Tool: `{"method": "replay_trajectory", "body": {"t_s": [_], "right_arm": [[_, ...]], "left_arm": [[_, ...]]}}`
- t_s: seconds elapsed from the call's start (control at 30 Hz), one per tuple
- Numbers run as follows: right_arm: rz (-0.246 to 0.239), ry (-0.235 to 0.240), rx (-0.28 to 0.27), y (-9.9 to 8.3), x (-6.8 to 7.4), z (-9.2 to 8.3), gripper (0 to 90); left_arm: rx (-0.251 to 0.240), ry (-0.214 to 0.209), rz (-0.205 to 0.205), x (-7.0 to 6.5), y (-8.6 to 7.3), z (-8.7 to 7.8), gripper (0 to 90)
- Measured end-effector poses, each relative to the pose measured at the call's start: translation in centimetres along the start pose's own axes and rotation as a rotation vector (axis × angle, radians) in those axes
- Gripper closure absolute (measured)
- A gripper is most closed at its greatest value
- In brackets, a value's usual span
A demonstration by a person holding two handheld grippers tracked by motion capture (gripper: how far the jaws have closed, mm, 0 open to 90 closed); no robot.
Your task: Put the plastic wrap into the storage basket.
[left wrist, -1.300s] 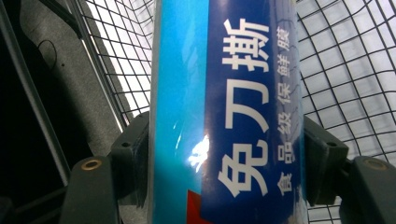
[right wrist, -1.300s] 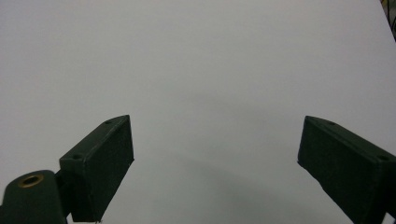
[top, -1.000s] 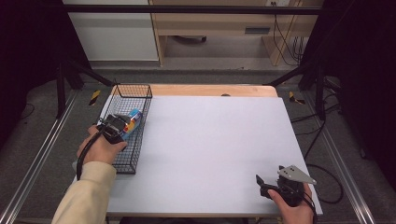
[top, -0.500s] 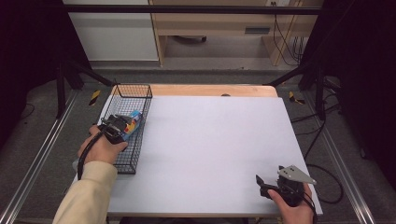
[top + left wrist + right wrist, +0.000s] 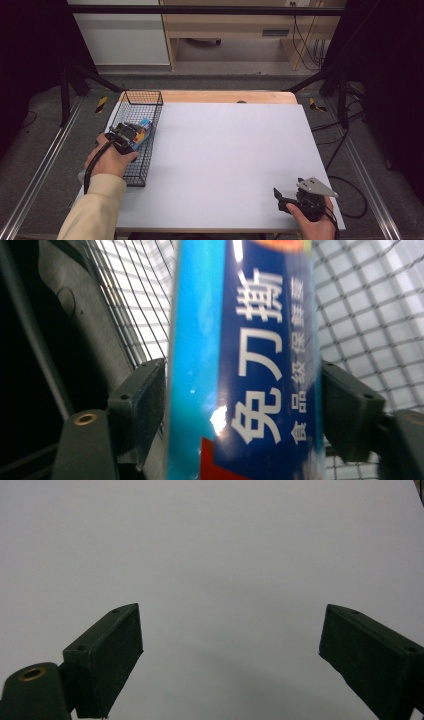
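A black wire basket (image 5: 131,145) sits at the left edge of the white table (image 5: 225,155), its mesh walls close around the left gripper (image 5: 131,135). That gripper's jaws are clamped on a blue box (image 5: 245,360) with white lettering, inside the basket. Well away from the basket, at the table's near right corner, the right gripper (image 5: 230,665) rests with jaws spread wide, holding nothing.

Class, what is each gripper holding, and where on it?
The left gripper clamps the blue box across its long sides; the right gripper holds nothing.
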State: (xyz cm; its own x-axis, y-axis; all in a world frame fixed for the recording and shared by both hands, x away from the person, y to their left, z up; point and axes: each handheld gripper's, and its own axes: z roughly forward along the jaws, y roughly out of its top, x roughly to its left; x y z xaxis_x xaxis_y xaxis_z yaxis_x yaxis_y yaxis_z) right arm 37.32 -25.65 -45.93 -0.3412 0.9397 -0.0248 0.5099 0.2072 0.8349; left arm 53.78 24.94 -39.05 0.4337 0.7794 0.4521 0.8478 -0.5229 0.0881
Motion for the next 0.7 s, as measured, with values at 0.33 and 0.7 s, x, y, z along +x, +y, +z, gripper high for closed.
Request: {"method": "replay_trajectory", "body": {"t_s": [0.33,0.7], "right_arm": [[0.003,-0.010,0.002,0.0,0.0,-0.1,10.5],[0.000,-0.029,0.009,-0.1,-0.1,-0.1,9.9]], "left_arm": [[-0.263,0.015,-0.004,-0.7,-2.4,-3.7,13.0],[-0.633,-0.152,0.068,-4.9,-3.4,-8.4,5.4]]}}
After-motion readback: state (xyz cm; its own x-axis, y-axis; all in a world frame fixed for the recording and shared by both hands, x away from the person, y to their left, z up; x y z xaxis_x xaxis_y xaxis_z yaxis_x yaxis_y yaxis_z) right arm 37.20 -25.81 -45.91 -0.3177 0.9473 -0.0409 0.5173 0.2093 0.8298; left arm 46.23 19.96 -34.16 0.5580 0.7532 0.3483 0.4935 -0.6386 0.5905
